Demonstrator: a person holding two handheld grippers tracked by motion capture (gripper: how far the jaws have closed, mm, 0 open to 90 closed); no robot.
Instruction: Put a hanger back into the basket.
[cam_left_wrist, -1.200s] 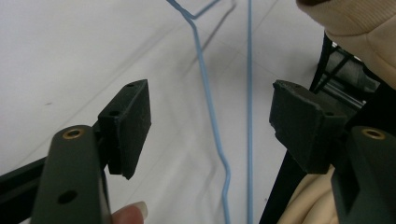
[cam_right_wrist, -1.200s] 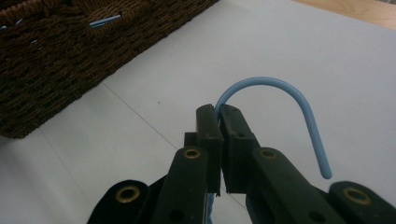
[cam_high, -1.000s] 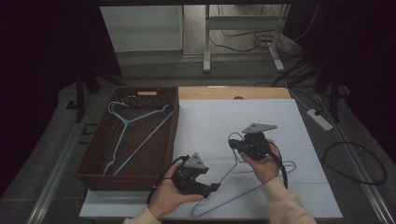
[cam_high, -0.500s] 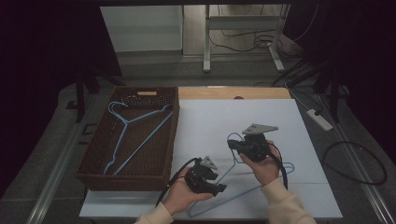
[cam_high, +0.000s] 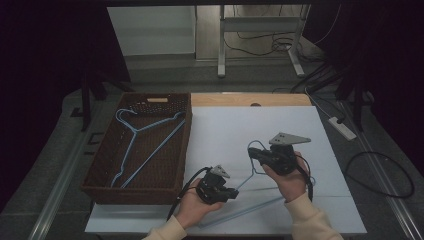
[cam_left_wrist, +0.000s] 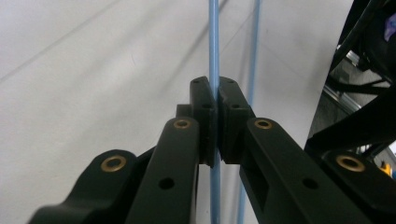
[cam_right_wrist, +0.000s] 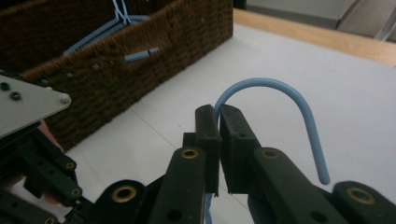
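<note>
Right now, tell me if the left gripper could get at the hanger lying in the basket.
Probably not yet: the left gripper is shut on the hanger on the table, which the right gripper also holds. The basket beside it is open-topped.

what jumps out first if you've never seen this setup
A light blue wire hanger lies on the white table, and both grippers have it: the left gripper has just closed its jaws on one arm, while the right gripper pinches the neck below the hook. Left of them, a brown wicker basket holds a second blue hanger.
</note>
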